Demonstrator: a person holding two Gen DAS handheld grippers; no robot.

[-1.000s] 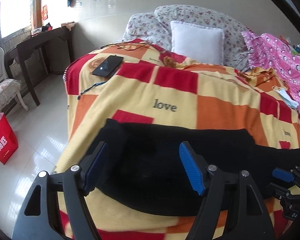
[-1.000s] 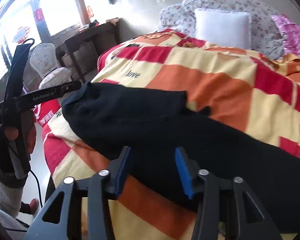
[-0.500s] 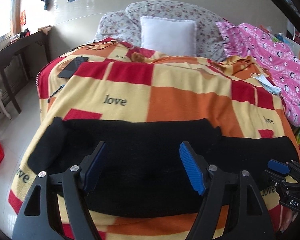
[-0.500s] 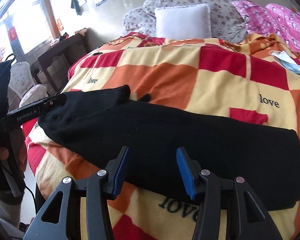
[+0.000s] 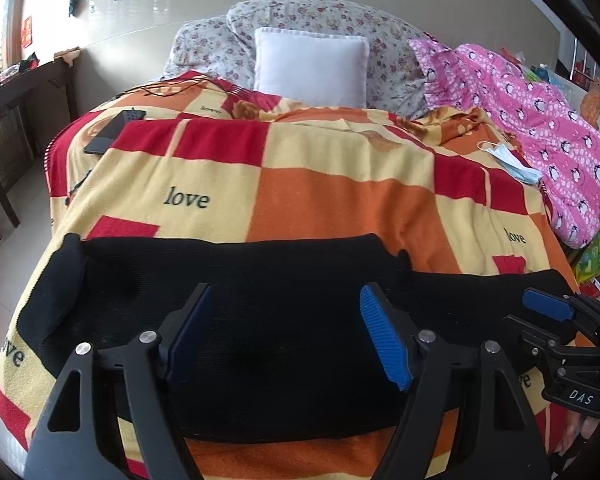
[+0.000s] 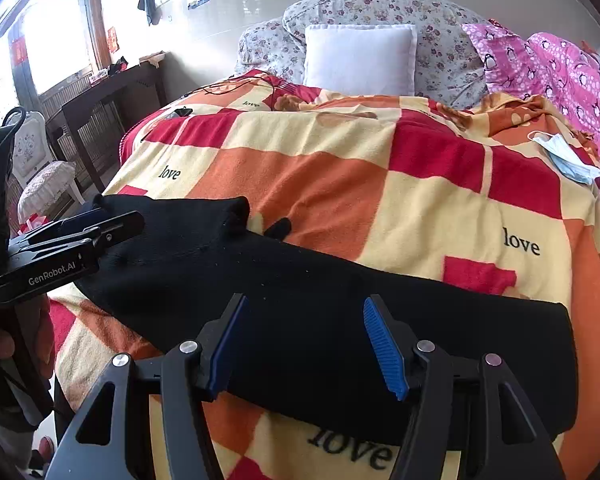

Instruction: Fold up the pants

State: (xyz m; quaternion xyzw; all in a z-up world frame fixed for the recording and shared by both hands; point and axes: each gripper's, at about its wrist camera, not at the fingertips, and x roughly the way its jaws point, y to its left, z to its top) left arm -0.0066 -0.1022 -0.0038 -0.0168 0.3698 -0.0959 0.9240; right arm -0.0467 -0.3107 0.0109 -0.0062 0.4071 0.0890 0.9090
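Pants (image 5: 260, 300) lay flat on bed (image 5: 332, 196), long axis 9-to-3. Left gripper (image 5: 286, 338) nearer 9 end, right gripper (image 6: 304, 344) nearer 3; both jaws spread, empty.

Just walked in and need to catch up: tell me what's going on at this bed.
A person holding a gripper in each hand is folding black pants laid across the near end of a checkered blanket. The left gripper and the right gripper both hover over the pants with jaws open, gripping nothing. The pants lie as a long flat band, seemingly one leg over the other. A white pillow and a face mask sit farther back.
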